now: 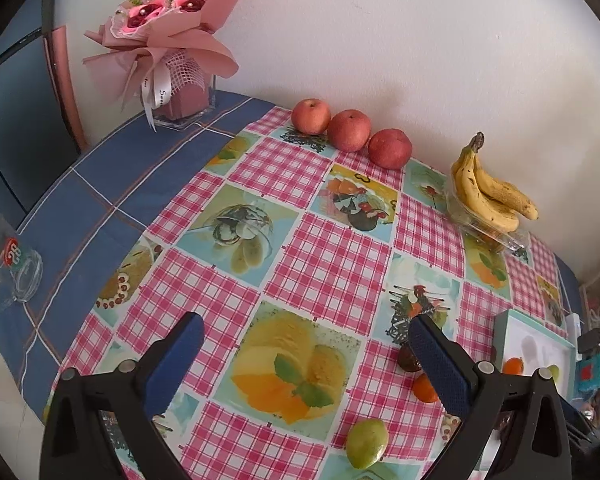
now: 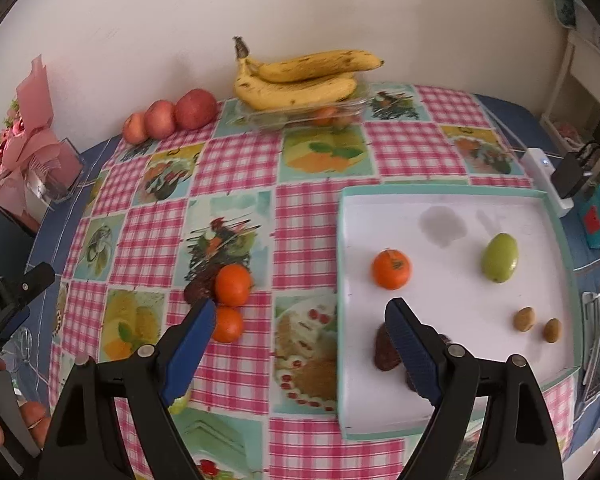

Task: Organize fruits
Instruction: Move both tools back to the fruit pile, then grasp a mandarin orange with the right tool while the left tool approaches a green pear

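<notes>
A white tray (image 2: 440,400) with a teal rim lies on the table at the right. In it are a tangerine (image 2: 391,269), a green fruit (image 2: 500,257), two small brown fruits (image 2: 524,319) and dark red dates (image 2: 384,350). On the cloth left of the tray lie two tangerines (image 2: 233,285) and a dark date (image 2: 198,289). My right gripper (image 2: 300,320) is open and empty above the tray's left rim. My left gripper (image 1: 306,334) is open and empty above the cloth. A green fruit (image 1: 367,443) lies just ahead of it, and a tangerine (image 1: 423,389) and a date (image 1: 408,359) lie beside its right finger.
Three red apples (image 1: 349,130) line the wall. Bananas (image 2: 300,80) sit on a clear plastic box holding more fruit. A pink bouquet (image 1: 168,28) stands at the far left corner and a glass jar (image 1: 8,264) lies on the blue cloth. A white power strip (image 2: 548,180) lies beyond the tray.
</notes>
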`<state>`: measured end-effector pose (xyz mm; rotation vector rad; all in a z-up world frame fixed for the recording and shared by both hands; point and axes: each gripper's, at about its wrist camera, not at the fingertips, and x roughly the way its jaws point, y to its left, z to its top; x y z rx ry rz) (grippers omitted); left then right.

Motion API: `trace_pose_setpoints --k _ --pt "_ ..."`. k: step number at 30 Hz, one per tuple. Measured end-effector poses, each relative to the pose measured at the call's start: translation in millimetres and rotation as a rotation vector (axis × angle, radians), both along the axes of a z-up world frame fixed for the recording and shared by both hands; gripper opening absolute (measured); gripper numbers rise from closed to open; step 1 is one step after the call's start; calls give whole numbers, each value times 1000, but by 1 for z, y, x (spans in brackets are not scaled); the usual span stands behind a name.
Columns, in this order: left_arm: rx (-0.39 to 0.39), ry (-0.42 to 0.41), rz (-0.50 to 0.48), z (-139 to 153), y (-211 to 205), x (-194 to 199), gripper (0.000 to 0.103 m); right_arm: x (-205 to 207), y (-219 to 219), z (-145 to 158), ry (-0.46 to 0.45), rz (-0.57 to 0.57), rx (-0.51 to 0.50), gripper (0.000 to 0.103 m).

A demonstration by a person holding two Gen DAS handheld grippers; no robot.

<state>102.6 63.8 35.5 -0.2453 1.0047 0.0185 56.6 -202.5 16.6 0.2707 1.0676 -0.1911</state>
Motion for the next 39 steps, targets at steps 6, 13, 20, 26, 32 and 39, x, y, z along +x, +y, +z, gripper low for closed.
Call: trace_pose_setpoints --k 6,13,20,26,32,39 --pt "17 54 -9 -15 0 5 103 10 17 -15 33 34 22 87" --pt "43 204 -47 -62 -12 18 103 25 33 -58 141 82 38 87" --pt "60 278 -47 -87 -14 21 103 33 41 -78 175 99 60 87" --pt "57 265 -34 -85 -7 21 103 40 55 -89 180 123 53 87" --pt "57 269 -45 -86 -9 22 103 44 62 -89 153 139 6 65" --pt "66 270 -60 -83 -13 20 103 46 63 -92 163 155 30 52"
